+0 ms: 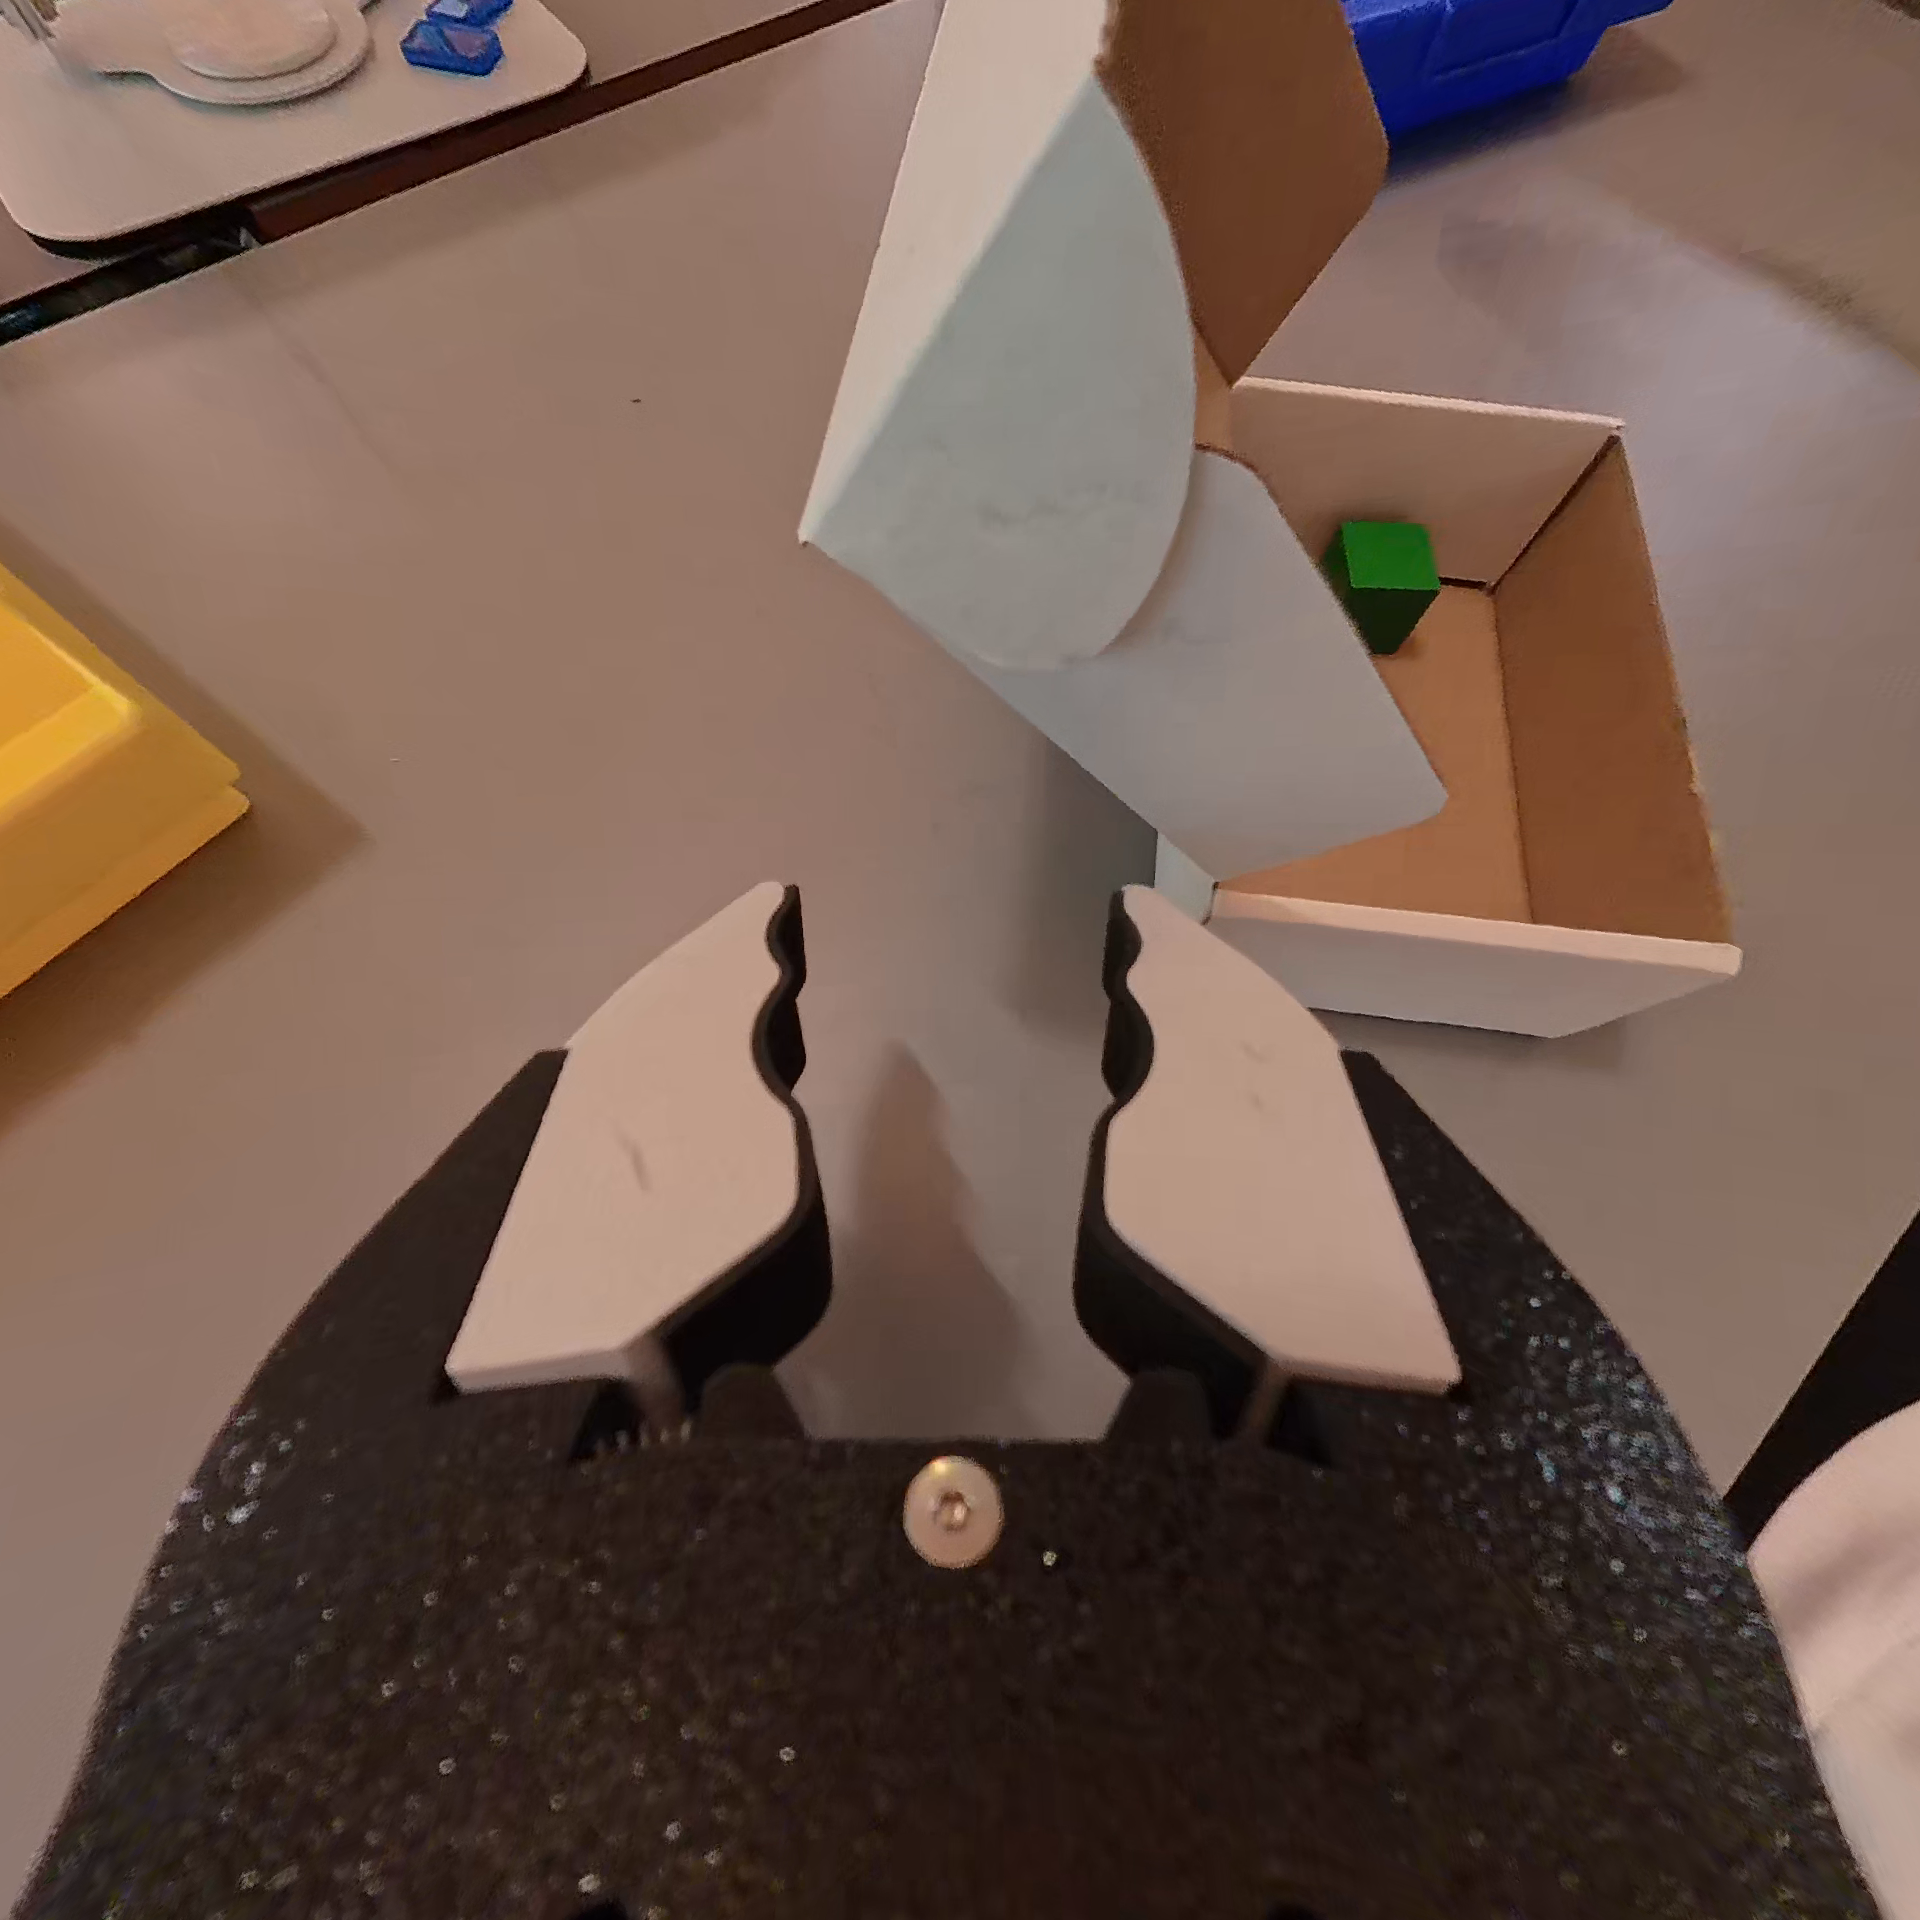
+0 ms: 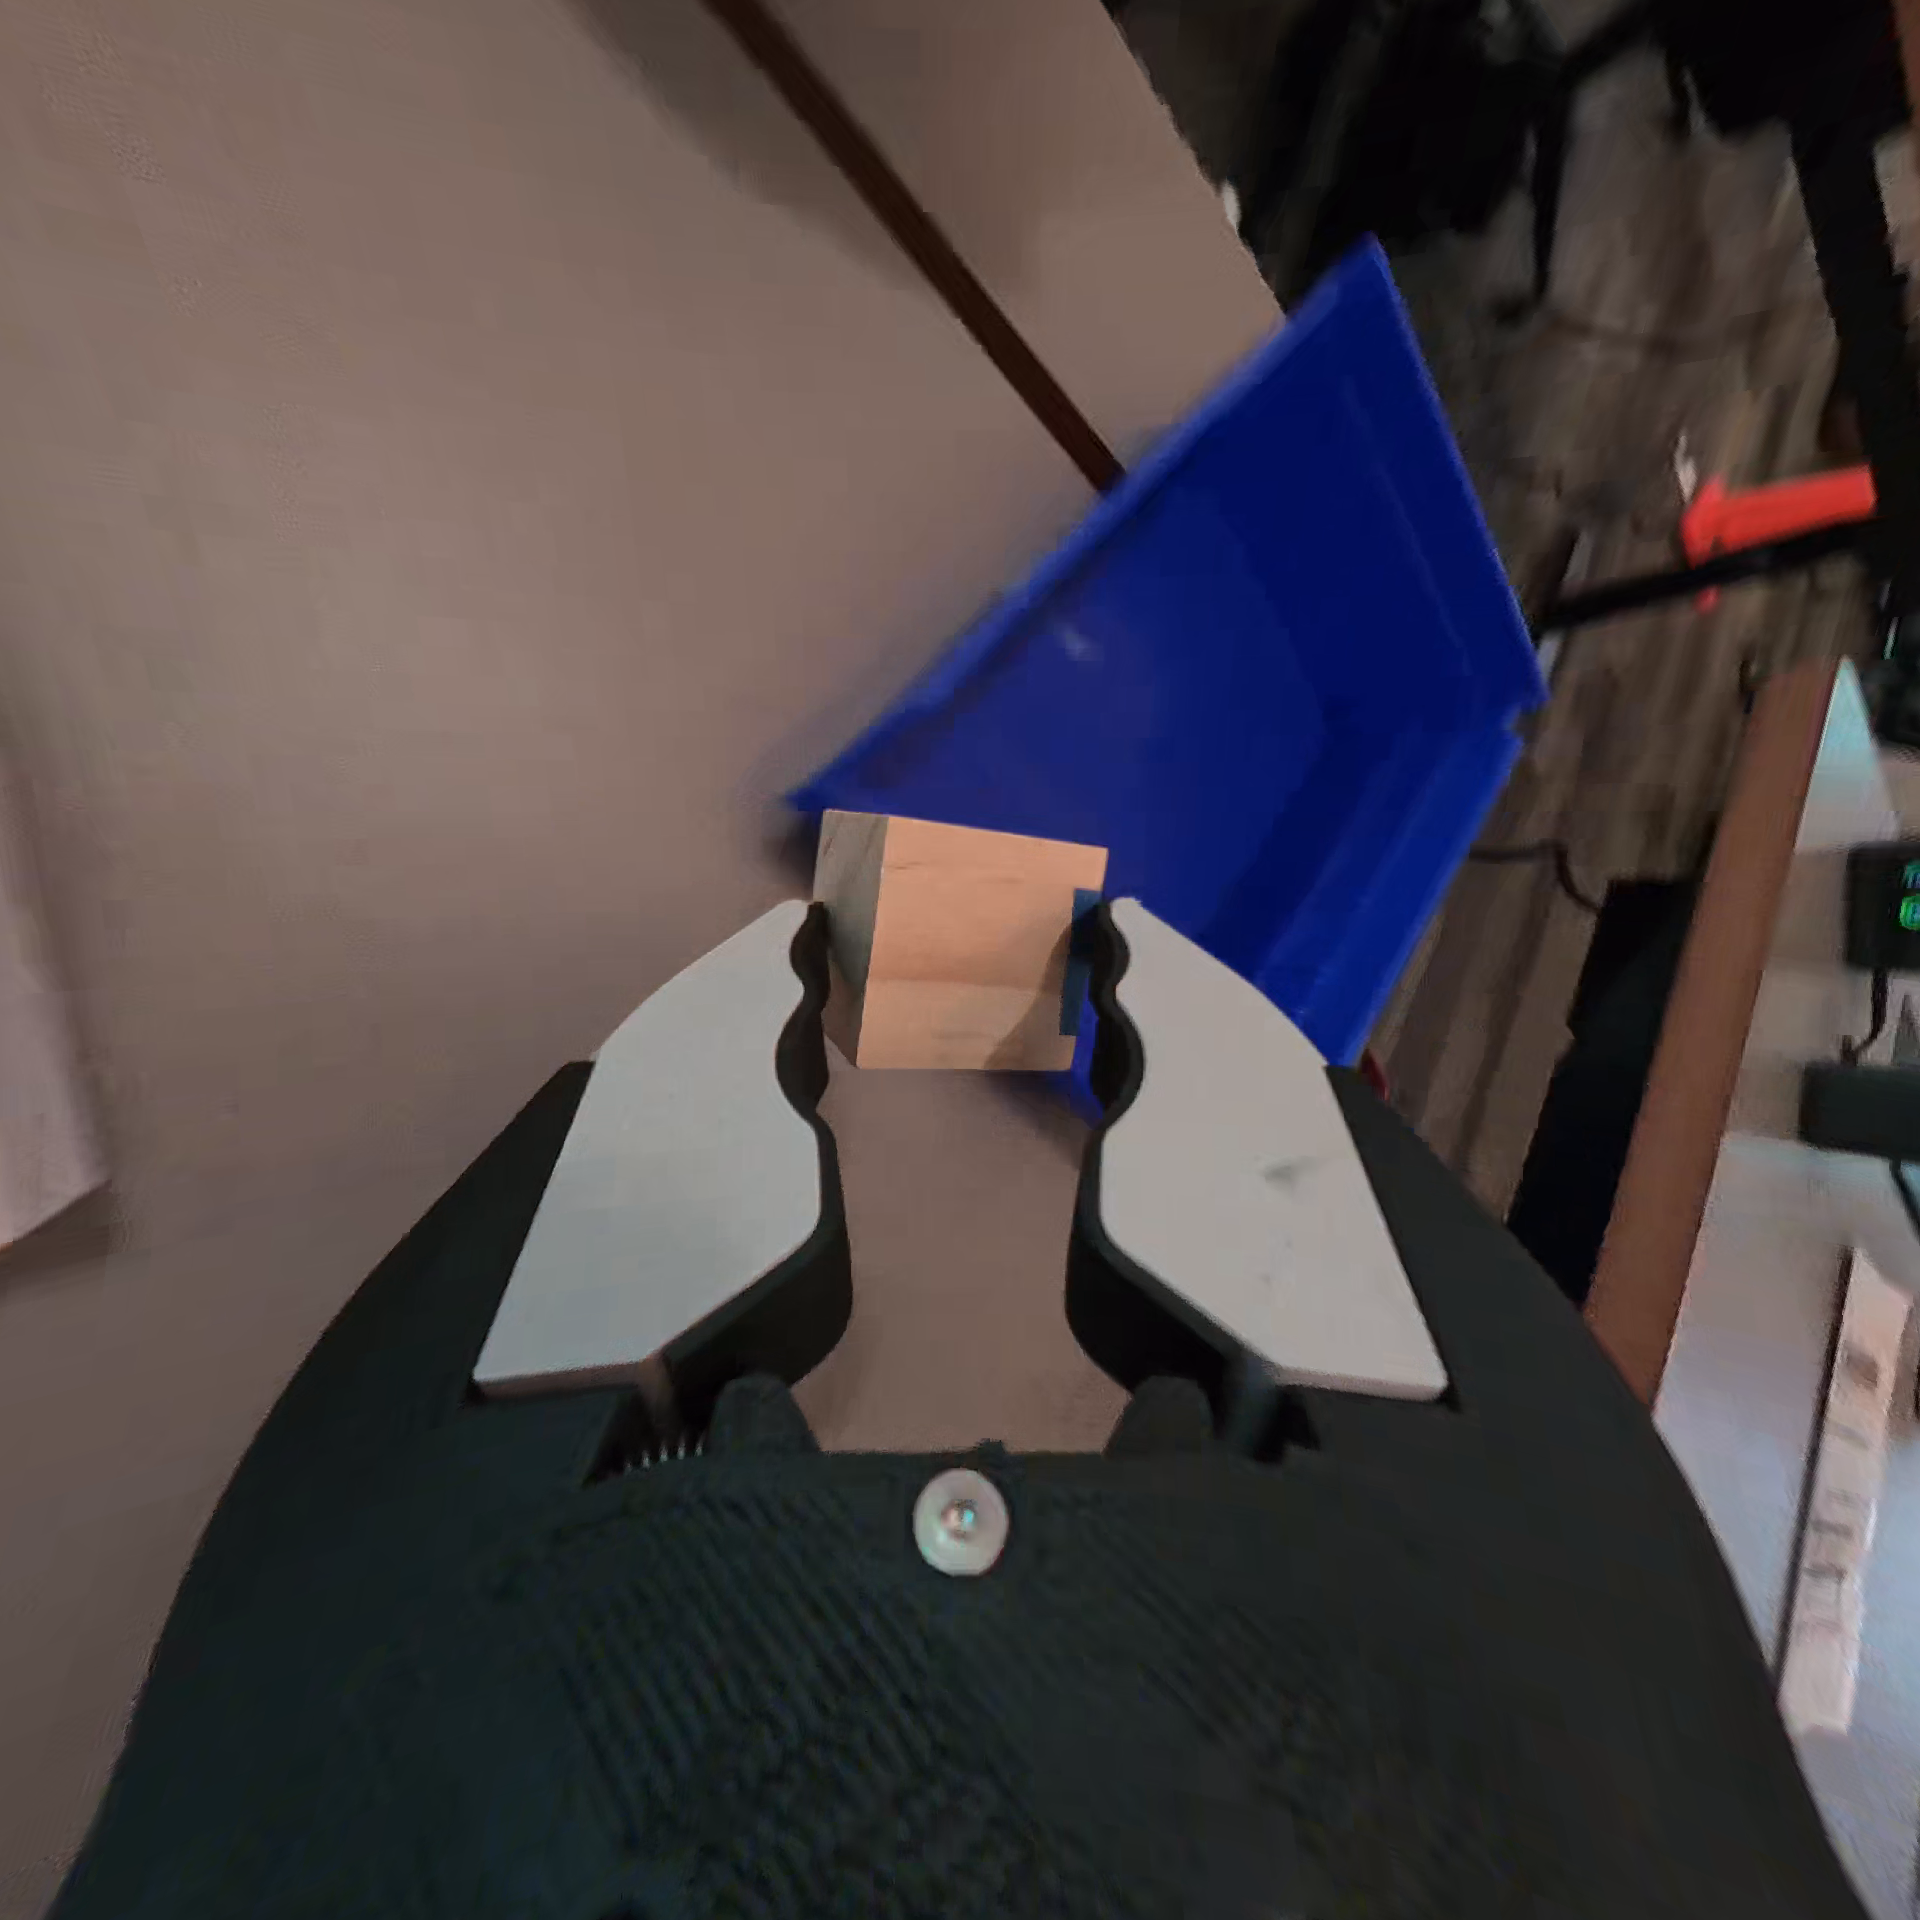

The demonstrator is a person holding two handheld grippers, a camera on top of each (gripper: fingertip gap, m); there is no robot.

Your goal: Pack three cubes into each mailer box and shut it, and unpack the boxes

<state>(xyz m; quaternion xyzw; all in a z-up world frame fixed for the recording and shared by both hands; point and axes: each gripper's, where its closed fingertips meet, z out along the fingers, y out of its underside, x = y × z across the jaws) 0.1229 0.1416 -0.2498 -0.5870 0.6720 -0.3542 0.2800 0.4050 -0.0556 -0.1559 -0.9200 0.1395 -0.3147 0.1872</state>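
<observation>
Right gripper is pinching a plain wooden cube between its fingertips, with a blue bin sitting just past it. Left gripper is hanging spread and empty over the table, with the open mailer box ahead to its right, a green cube sitting inside.

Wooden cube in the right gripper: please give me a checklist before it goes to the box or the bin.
1. Right gripper shut on wooden cube: ok.
2. Cube square between the fingers: not ok, it sits turned.
3. Mailer box lid up: ok.
4. Free floor beside green cube: ok.
5. Left gripper open, outside the box: ok.
6. Blue bin contents: none seen.
</observation>
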